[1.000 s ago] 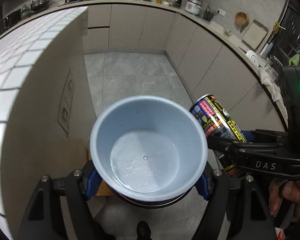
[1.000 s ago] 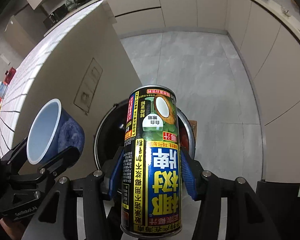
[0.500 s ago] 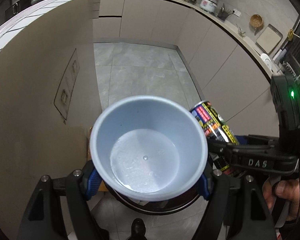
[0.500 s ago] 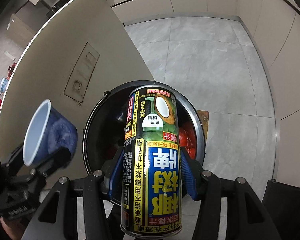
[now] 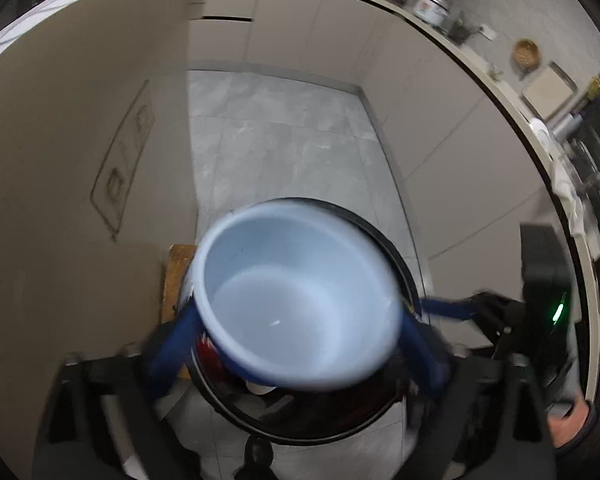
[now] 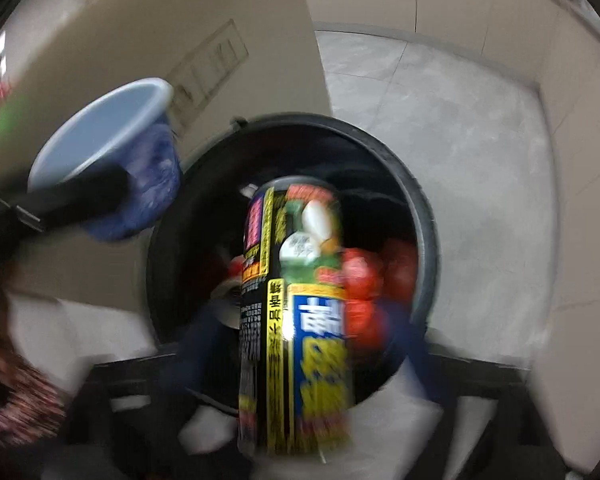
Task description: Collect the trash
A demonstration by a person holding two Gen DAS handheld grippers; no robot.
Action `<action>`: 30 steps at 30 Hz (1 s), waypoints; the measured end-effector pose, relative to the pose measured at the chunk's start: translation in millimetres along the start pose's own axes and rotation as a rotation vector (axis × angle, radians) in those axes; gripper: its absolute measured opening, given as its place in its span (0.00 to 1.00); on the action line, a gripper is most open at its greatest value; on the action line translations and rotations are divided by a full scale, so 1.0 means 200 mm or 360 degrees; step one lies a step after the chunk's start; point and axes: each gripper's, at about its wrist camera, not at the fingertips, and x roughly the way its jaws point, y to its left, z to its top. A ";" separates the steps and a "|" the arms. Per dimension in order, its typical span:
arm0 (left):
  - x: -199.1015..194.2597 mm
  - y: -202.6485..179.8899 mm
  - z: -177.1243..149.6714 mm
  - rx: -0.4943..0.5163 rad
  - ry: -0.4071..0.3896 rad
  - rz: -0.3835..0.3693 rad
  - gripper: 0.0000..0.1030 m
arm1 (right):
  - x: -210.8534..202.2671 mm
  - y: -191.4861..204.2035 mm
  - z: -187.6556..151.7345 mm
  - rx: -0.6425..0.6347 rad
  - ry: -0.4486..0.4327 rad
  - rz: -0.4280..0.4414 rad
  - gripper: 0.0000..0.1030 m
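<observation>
Can (image 6: pixel 296 312): black, yellow and blue drink can, blurred, over the mouth of the bin, between the spread blue pads of the right tongs.
Cup (image 5: pixel 300 300): blue, pale inside, empty, over the bin's left rim.
Right tongs (image 6: pixel 300 344): jaws have just been opening, now wide; pads clear of the can.
Left tongs (image 5: pixel 300 344): jaws have just been opening; blue pads stand just off the cup's sides.
Bin (image 6: pixel 424 216): round, black, on the grey tiled floor; red packaging (image 6: pixel 364 280) inside.
Cabinets (image 5: pixel 440 132): beige, far and right.
</observation>
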 end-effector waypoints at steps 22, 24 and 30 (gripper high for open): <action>-0.30 -0.10 0.00 0.0159 -0.0152 0.0129 0.94 | -0.45 -0.11 0.02 0.0247 -0.0216 -0.0148 1.00; -0.36 -0.10 0.02 0.0172 -0.0179 0.0121 0.94 | -0.53 -0.09 0.05 0.0267 -0.0250 -0.0170 1.00; -0.55 -0.12 0.03 0.0224 -0.0243 0.0130 0.94 | -0.72 0.04 0.11 0.0353 -0.0323 -0.0224 1.00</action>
